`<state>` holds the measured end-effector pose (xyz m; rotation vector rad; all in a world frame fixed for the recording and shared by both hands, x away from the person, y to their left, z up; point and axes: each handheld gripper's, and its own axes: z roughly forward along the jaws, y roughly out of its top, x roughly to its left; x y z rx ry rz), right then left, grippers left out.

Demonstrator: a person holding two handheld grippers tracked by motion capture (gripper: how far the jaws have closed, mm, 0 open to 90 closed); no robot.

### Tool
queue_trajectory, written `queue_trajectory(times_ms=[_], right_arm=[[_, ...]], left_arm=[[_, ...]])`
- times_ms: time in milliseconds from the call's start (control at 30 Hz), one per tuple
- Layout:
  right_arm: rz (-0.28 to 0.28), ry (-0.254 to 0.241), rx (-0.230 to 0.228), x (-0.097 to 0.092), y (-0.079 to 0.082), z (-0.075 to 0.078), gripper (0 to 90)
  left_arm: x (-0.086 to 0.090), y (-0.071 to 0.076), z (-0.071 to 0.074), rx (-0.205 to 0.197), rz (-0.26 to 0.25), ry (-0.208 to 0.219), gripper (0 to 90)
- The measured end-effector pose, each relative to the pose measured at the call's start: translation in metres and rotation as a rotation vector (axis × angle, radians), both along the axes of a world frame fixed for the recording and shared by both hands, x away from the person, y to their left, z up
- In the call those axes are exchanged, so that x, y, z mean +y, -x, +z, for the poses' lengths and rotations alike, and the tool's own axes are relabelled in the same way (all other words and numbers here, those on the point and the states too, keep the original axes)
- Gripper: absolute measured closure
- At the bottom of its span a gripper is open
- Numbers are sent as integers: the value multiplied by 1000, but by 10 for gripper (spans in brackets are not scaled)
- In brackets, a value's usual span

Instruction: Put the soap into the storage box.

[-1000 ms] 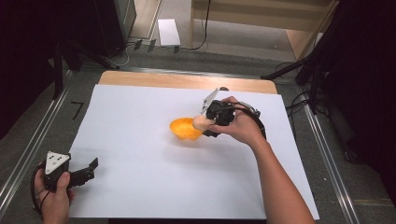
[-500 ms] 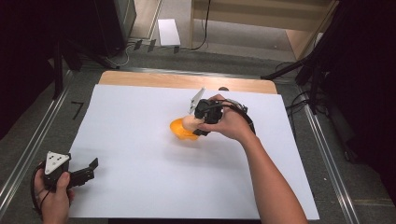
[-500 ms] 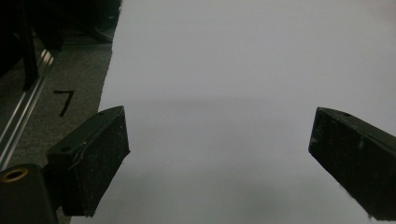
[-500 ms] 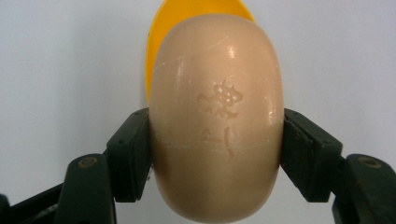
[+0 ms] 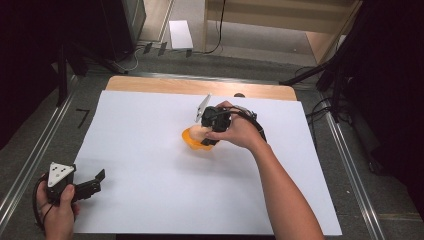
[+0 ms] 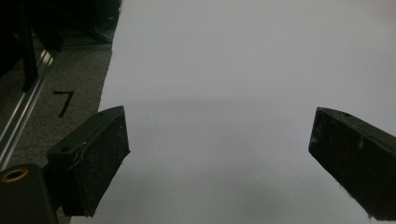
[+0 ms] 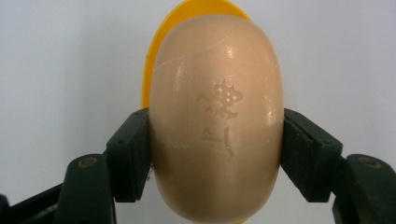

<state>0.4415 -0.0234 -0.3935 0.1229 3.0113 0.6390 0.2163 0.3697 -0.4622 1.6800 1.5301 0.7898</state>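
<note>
Since the earlier frames, the right gripper (image 5: 202,136) has shifted leftward across the white sheet (image 5: 150,150), carrying its load above the yellow dish (image 5: 192,141); the left gripper (image 5: 92,186) has kept its place near the tabletop's near left corner. Right gripper view: both black pads press the flanks of a beige oval soap bar (image 7: 217,116), clamped at about its mid-length across the narrow width, the stamped face towards the camera. The bar hangs directly over the yellow dish (image 7: 205,9), whose rim shows behind its far end; whether they touch cannot be told. Left gripper view: jaws stand wide apart over bare sheet (image 6: 224,93), holding nothing. Handling, as judged: the bar looks rigid, fairly light and glossy, hence prone to slip along its curved sides; a hold at the widest, flattest stretch of the flanks appears soundest, with moderate pressure to avoid denting the surface.
</note>
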Motion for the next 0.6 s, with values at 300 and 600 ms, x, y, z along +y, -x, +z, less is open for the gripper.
queue_trajectory(times_ms=[300,600], right_arm=[[16,18,-2,5,-2,-2,328],[14,23,6,9,-4,-2,327]], left_arm=[[0,0,0,-2,0,-1,54],[0,0,0,-3,-1,-1,54]])
